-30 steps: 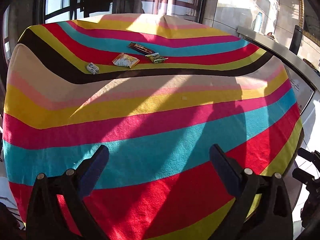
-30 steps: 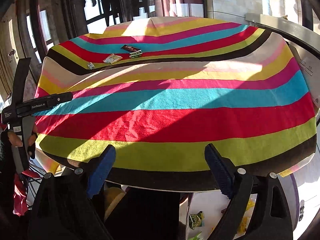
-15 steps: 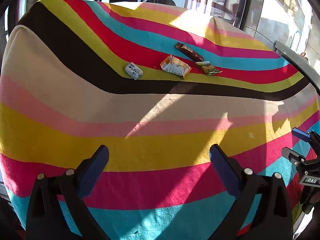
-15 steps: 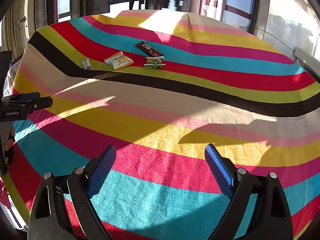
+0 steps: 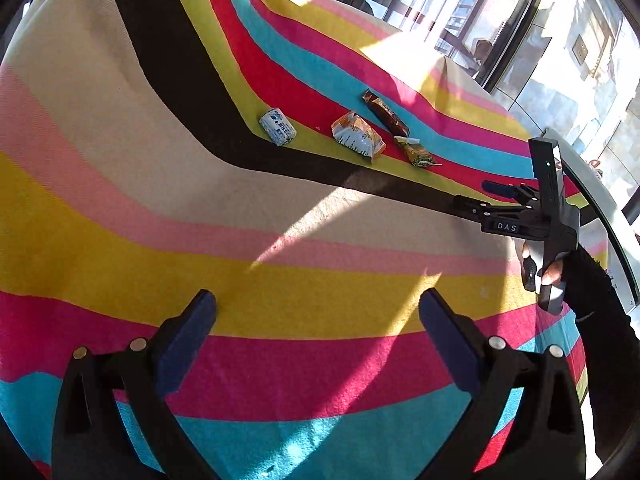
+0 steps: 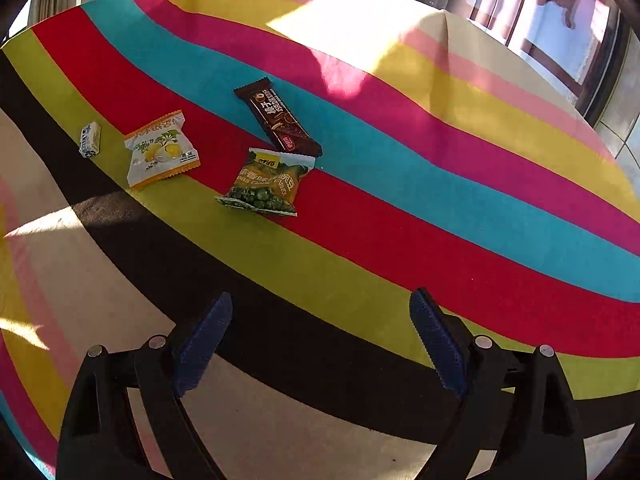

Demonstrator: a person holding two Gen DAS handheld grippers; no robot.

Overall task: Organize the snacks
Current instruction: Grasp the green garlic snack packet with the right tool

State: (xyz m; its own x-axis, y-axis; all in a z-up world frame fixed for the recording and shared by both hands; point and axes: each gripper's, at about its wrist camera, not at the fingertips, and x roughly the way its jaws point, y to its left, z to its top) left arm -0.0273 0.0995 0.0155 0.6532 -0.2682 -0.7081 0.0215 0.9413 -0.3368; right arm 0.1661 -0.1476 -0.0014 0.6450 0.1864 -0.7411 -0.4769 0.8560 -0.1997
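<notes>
Several snacks lie on a striped tablecloth [image 6: 400,208]: a small white candy [image 6: 89,139], a white-and-orange packet [image 6: 161,150], a green pea packet [image 6: 266,184] and a brown chocolate bar [image 6: 278,117]. In the left wrist view the same candy [image 5: 277,126], orange packet [image 5: 357,136], pea packet [image 5: 416,153] and bar [image 5: 385,113] lie far ahead. My right gripper [image 6: 320,340] hovers open and empty, short of the pea packet. My left gripper [image 5: 316,332] is open and empty over the yellow and pink stripes. The right gripper [image 5: 492,196] also shows at the right of the left wrist view, held by a hand in a black sleeve [image 5: 596,300].
The striped cloth [image 5: 160,184] covers a round table. Windows and dark frames [image 6: 568,36] stand beyond its far edge. A pale counter edge [image 5: 592,184] runs at the right of the left wrist view.
Both grippers have moved forward over the table toward the snacks, the right one much farther. The snacks look larger and nearer. Both views have rolled. Jaws stayed open.
</notes>
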